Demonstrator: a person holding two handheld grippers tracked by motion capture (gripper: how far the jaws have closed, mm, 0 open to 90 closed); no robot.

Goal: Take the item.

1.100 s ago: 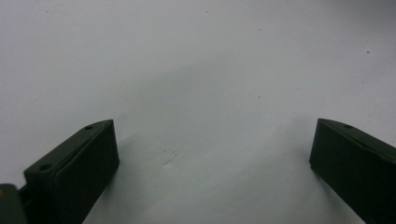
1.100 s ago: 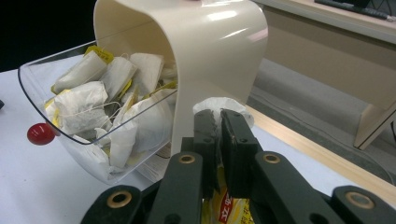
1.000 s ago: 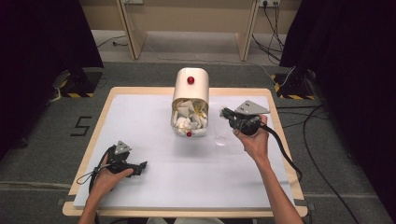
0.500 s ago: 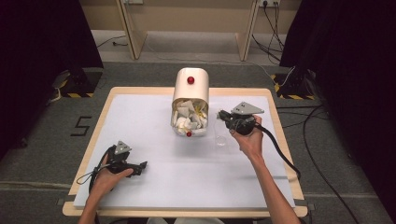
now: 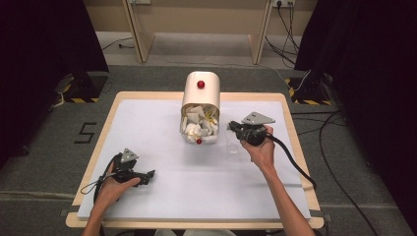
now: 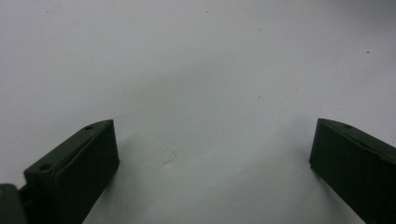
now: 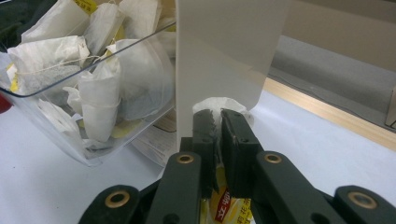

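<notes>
- While red characters are showing on the yellow tag beneath the right gripper's [image 7: 218, 128] jaws, they are sitting too low and cut off to be read; a black "5" [image 5: 86, 132] is lying marked on the grey floor left of the table.
- A clear plastic drawer [image 7: 93, 140] is tilting out of the cream, round-topped dispenser [image 5: 200, 91] with its red knob, and it is brimming with crumpled white paper tea bags [image 7: 95, 70] with strings and yellow tags.
- The right gripper is pinching one tea bag [image 7: 219, 105], jaws nearly closed on it, just beside the dispenser's flat cream wall and right of the drawer.
- The left gripper [image 5: 145, 175] is resting on the matte white table [image 5: 206, 196], well apart from the dispenser, its black blocky jaws standing wide with nothing between them.
</notes>
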